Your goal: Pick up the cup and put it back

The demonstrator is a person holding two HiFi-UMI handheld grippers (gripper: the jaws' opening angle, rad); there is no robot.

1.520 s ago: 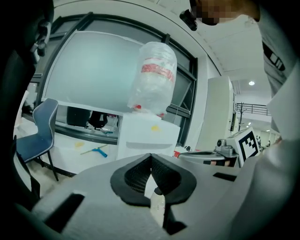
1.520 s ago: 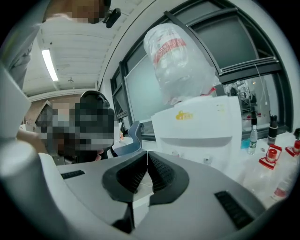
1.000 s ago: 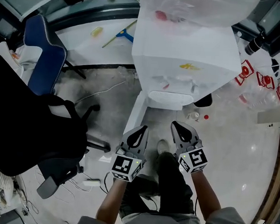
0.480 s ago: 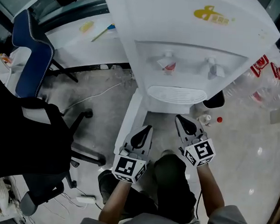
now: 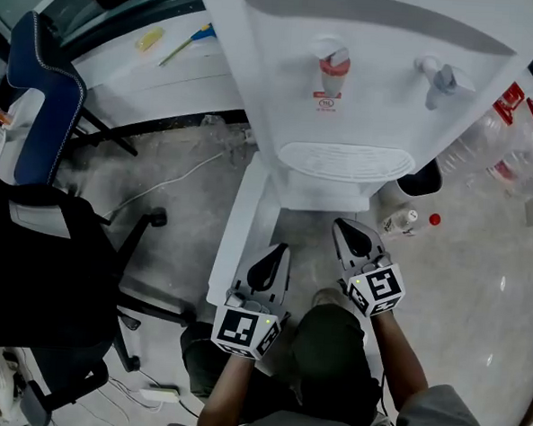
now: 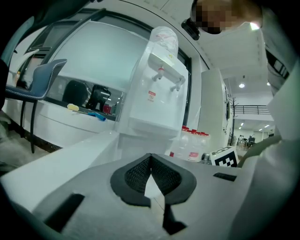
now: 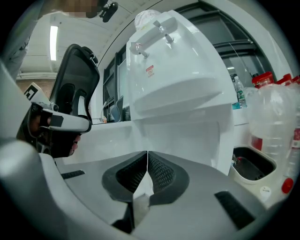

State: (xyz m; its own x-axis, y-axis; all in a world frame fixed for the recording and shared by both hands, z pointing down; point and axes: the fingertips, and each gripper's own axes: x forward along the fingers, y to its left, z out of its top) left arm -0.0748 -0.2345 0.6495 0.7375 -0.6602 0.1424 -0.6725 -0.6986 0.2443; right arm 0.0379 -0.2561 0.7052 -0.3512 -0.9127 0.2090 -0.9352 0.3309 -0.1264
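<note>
Both the left claw [image 5: 279, 251] and the right claw [image 5: 339, 226] are pinched tight with nothing between them. They are held low, side by side, near the foot of the water dispenser [image 5: 346, 95], the left one close beside a white panel [image 5: 238, 228] that looks like its open lower door. No cup shows in any view, so I cannot tell where it stands; reaching in blind with closed jaws would likely tip it, or bump the panel or the bottles [image 5: 491, 145] at the right.
</note>
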